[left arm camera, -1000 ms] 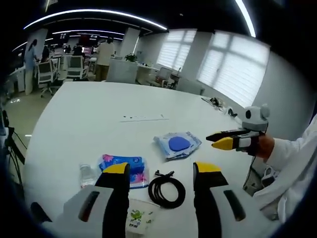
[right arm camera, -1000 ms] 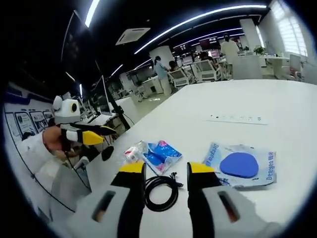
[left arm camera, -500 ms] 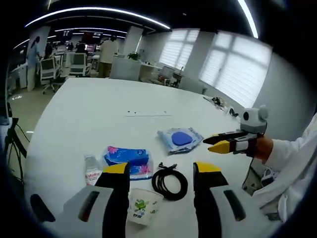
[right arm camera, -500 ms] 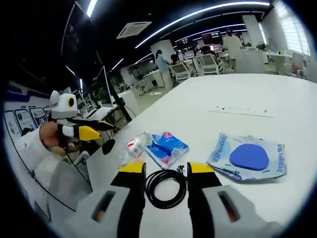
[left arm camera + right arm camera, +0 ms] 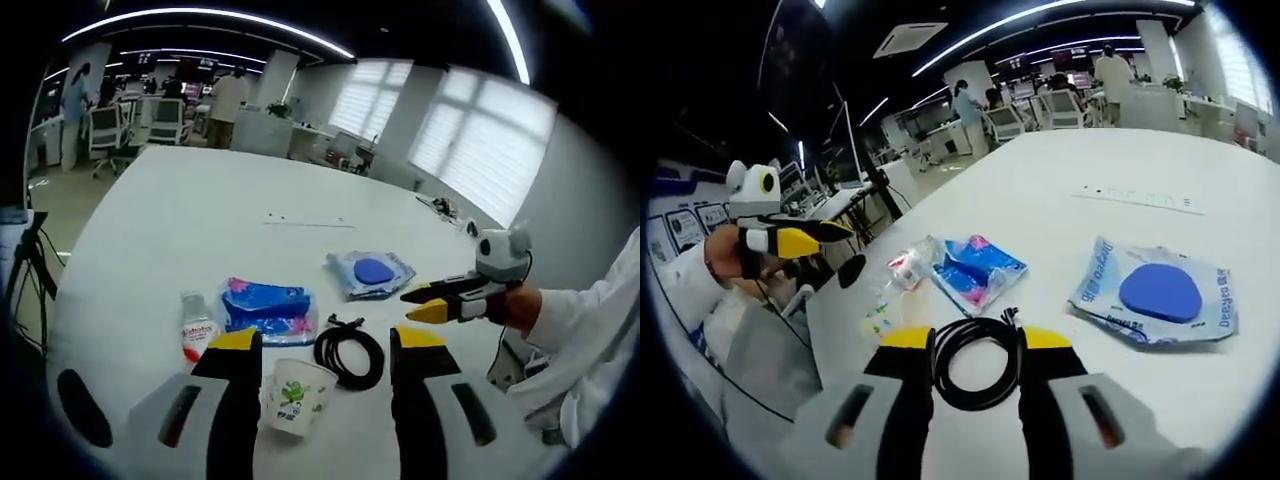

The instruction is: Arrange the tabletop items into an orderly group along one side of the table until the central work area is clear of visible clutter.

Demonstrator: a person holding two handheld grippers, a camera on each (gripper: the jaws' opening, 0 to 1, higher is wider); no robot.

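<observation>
In the left gripper view, the left gripper (image 5: 325, 345) rises from the bottom edge with its two yellow-tipped jaws spread apart and nothing between them. Low in the frame between the jaws stands a white paper cup (image 5: 295, 395) with a green print, upright on the white table (image 5: 180, 230). Just right of and above the cup lies a coiled black cable (image 5: 350, 355). Left of centre lies a blue and pink packet (image 5: 268, 308), and at its left edge lies a small clear water bottle (image 5: 196, 327) with a red and white label. Right of centre, further up the table, is a clear bag holding a blue round pad (image 5: 370, 272). At the right of the frame a hand holds the right gripper (image 5: 420, 303) above the table near the cable; its jaws are nearly closed and hold nothing.

In the right gripper view, the right gripper (image 5: 975, 345) comes up from the bottom, jaws parted and empty, with the coiled black cable (image 5: 975, 360) seen between them. Above it, centre left, lies the blue and pink packet (image 5: 975, 272), and the water bottle (image 5: 900, 278) lies just left of it. The bagged blue pad (image 5: 1160, 295) lies at the right. At the far left the left gripper (image 5: 825, 232) is held in a hand beyond the table edge; how far its jaws are parted I cannot tell here.
</observation>
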